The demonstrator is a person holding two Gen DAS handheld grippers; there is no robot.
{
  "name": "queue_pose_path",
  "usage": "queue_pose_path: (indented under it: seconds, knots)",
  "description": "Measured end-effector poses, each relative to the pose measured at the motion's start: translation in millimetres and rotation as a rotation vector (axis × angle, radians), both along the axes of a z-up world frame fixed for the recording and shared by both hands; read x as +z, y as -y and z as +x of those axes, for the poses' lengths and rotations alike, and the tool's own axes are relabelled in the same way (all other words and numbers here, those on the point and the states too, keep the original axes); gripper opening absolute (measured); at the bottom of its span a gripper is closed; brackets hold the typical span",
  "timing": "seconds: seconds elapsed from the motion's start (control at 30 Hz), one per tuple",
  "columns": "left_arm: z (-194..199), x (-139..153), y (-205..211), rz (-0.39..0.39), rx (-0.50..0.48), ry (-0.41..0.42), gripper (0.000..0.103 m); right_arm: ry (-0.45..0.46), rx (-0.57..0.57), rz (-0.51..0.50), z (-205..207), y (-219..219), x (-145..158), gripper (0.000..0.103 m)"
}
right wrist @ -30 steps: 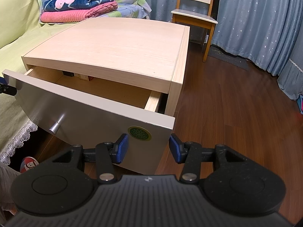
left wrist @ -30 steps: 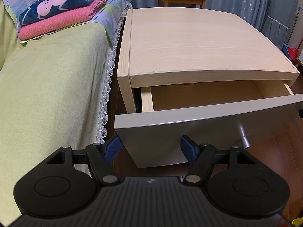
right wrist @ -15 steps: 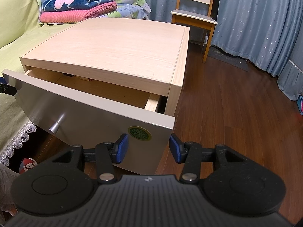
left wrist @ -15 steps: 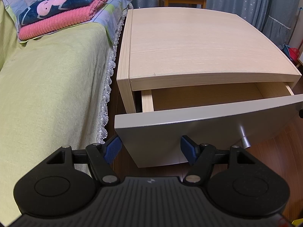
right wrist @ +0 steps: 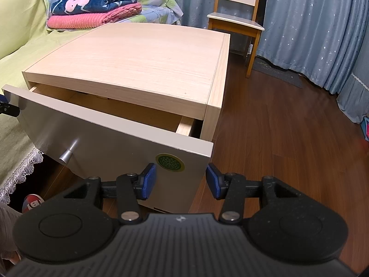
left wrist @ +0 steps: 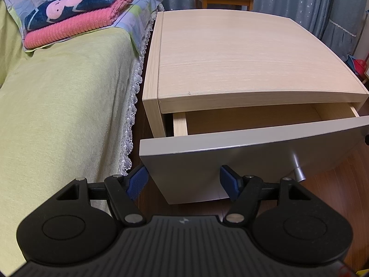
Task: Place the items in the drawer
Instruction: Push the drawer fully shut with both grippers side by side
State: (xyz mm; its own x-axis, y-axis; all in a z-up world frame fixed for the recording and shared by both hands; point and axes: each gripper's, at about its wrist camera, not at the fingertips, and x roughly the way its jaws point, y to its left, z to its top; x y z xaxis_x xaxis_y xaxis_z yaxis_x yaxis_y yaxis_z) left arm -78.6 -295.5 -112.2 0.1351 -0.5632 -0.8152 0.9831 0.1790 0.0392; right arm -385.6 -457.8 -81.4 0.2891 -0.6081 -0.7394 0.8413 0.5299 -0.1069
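Left wrist view showed the left gripper (left wrist: pixel 184 180) with jaws spread wide and empty, held in front of the grey front panel of the drawer (left wrist: pixel 242 159), near its left corner. The drawer stood partly pulled out of the pale wooden nightstand (left wrist: pixel 242 57), its round metal knob (left wrist: pixel 298 173) off to the right. A bed (left wrist: pixel 57 115) with folded blankets (left wrist: pixel 76 16) lay just beside the nightstand. In the right wrist view, the right gripper (right wrist: pixel 181 180) also had its jaws apart with nothing between them, near the panel's right corner, below a green round sticker (right wrist: pixel 170 162). A wooden chair (right wrist: pixel 237 20) stood behind, before blue curtains (right wrist: pixel 311 23).
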Motion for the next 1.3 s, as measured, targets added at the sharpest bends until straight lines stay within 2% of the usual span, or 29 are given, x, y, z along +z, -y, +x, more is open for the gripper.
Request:
queue_pose_path:
  seconds: [0.13,0.3,0.5,0.67,0.8,1.07,1.3]
  knots:
    - [-1,2,-5,0.004,0.018,-0.012,0.069,0.04,-0.057,0.002,-3,-3,5,0.041]
    - [-14,13,-24,-0.012,0.059,-0.049,0.068,0.129,-0.157,-0.027,-1,-29,21,0.043]
    - [-53,12,-27,-0.034,0.064,-0.061,0.068,0.24,-0.147,0.05,33,-50,9,0.044]
    - [-70,2,-19,-0.051,0.086,-0.09,0.068,0.252,-0.139,0.037,57,-52,1,0.043]
    - [-75,-6,-17,-0.078,0.114,-0.112,0.068,0.249,-0.146,0.031,65,-50,-3,0.039]
    - [-77,-10,-11,-0.089,0.111,-0.076,0.068,0.244,-0.15,0.021,74,-44,-5,0.032]
    - [-73,-8,-5,-0.092,0.106,-0.072,0.068,0.239,-0.153,0.013,81,-39,-7,0.032]
